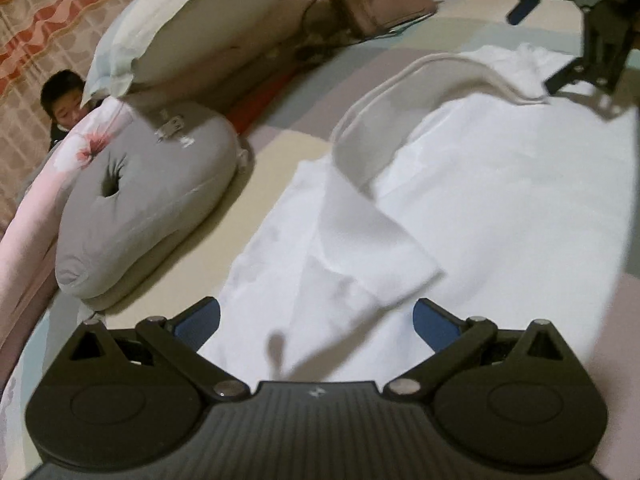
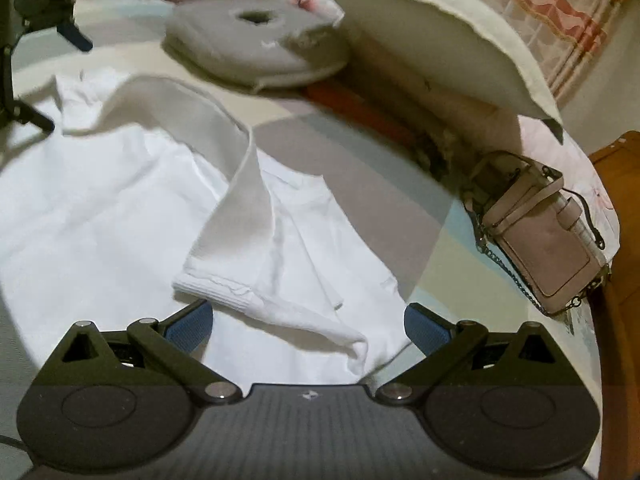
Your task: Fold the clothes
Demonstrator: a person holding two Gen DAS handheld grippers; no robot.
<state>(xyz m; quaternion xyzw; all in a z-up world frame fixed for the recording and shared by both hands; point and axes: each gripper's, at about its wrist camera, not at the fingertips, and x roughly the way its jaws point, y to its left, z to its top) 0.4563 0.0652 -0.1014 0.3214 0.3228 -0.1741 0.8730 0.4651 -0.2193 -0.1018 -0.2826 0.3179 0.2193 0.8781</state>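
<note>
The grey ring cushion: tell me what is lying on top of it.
A cream pillow overlaps the far edge of the grey ring cushion, and pink floral bedding touches its side. Its centre hole stays uncovered. What lies beneath the pillow is hidden.

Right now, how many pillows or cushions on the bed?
2. The round grey fabric cushion with a centre hole lies beside the white shirt. The large cream pillow rests tilted, partly over that cushion. Others may be hidden beyond the frame.
</note>
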